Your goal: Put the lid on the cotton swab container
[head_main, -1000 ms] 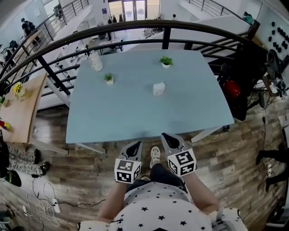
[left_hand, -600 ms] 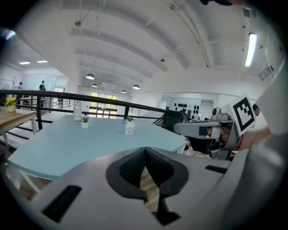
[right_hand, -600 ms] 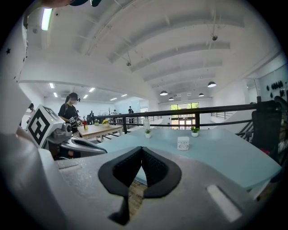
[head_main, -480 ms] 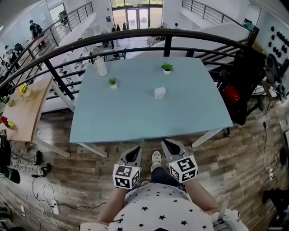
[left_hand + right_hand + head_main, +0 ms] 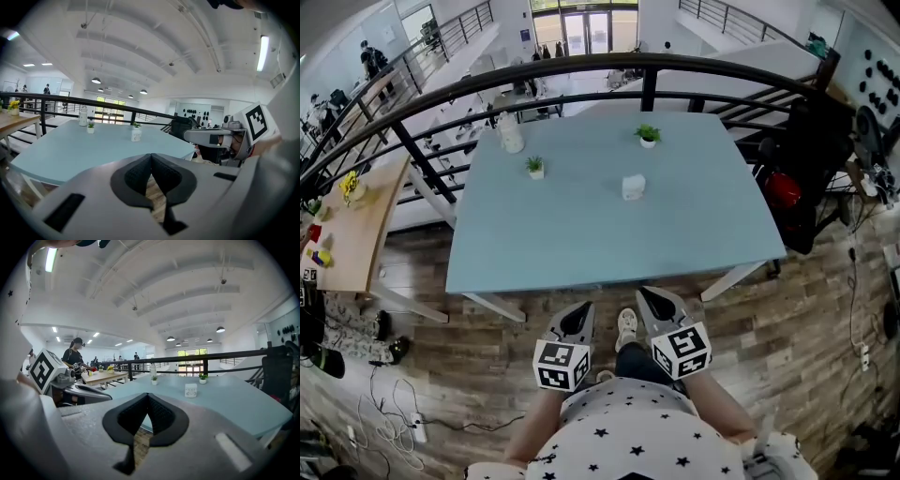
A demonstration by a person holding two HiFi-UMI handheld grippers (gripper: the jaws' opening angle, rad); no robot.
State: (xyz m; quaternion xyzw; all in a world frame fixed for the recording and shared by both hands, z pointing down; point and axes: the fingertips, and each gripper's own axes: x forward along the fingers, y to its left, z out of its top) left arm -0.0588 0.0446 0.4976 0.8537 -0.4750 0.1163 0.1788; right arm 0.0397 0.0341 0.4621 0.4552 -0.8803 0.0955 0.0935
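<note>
We're at the very start here, nothing's been touched yet. The left gripper [image 5: 579, 317] and right gripper [image 5: 652, 302] are both pinched shut on nothing, held short of the table [image 5: 581, 244]. The cotton swab container [image 5: 632, 187] sits mid-table, well apart from us. We can't spot a separate lid from here, so we reckon next up is closing in and finding it.

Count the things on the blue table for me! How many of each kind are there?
potted plants: 2
cotton swab container: 1
bottle: 1
Total: 4
</note>
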